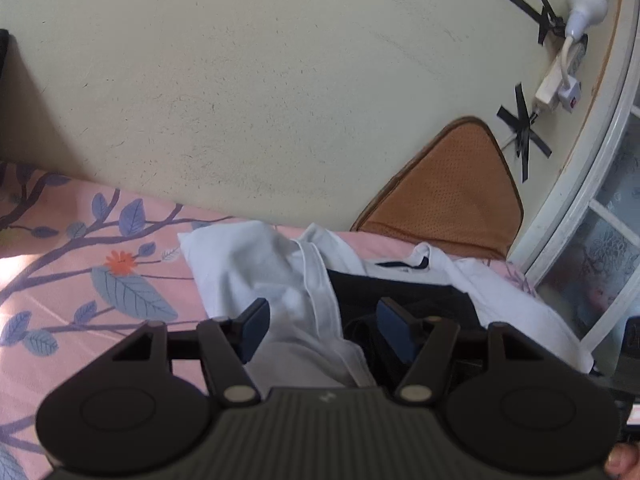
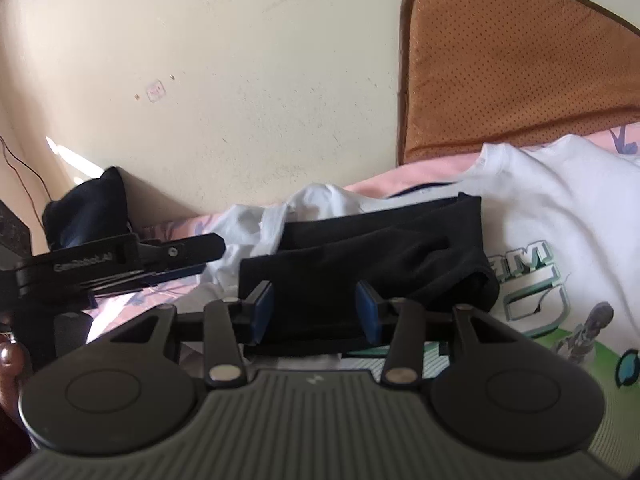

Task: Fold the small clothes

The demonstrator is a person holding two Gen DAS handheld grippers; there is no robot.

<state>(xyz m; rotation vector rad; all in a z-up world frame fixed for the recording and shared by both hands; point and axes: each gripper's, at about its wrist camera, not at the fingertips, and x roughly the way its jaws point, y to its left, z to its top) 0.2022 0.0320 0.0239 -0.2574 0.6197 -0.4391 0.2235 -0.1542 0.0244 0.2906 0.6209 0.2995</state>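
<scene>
A folded black garment [image 2: 380, 248] lies on a white T-shirt with a cartoon print [image 2: 560, 220], spread over a pink flowered bedsheet [image 1: 80, 280]. My right gripper [image 2: 316, 310] stands open, its blue pads on either side of the black garment's near end without squeezing it. My left gripper [image 1: 324, 326] is open too, over a rumpled white cloth [image 1: 256, 264] and the edge of the black garment [image 1: 400, 292]. In the right wrist view the left gripper [image 2: 208, 258] shows side-on at the left.
An orange mesh cushion [image 1: 452, 192] leans against the cream wall behind the clothes. A window frame [image 1: 592, 184] closes off the right side, with a white lamp [image 1: 584, 4] taped to the wall above. A dark bundle [image 2: 88, 208] sits at the far left by the wall.
</scene>
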